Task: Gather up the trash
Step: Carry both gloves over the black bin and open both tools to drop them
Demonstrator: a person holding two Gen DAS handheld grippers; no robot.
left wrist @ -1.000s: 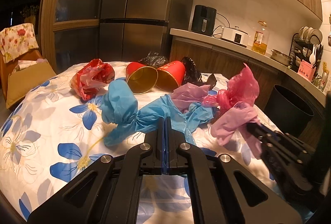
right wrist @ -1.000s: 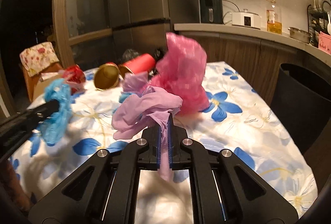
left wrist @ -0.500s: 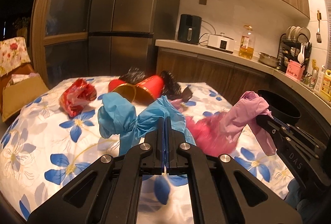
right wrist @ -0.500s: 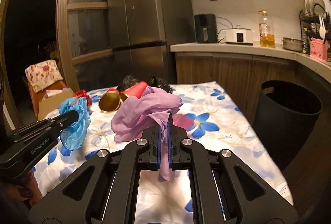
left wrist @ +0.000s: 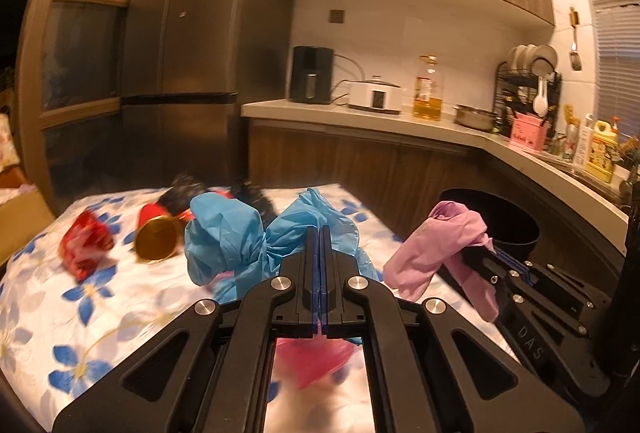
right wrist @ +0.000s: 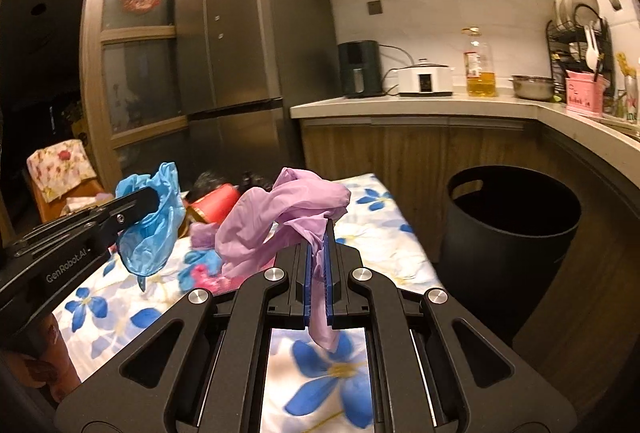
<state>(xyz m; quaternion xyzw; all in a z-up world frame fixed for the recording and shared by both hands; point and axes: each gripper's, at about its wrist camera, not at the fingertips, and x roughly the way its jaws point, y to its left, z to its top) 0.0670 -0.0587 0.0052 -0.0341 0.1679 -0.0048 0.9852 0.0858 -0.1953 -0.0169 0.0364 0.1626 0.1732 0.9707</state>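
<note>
My left gripper is shut on a crumpled blue plastic bag and holds it above the floral table. It also shows in the right wrist view. My right gripper is shut on a lilac plastic bag, held in the air near the table's right edge; it also shows in the left wrist view. A black trash bin stands on the floor right of the table. A pink bag lies on the table under my left gripper.
On the table lie a red wrapper, red-and-gold paper cups and black bags. A kitchen counter with appliances runs behind and right. A fridge stands behind the table.
Both grippers have risen from the table with their bags and moved right toward the bin. The pink bag has stayed on the table.
</note>
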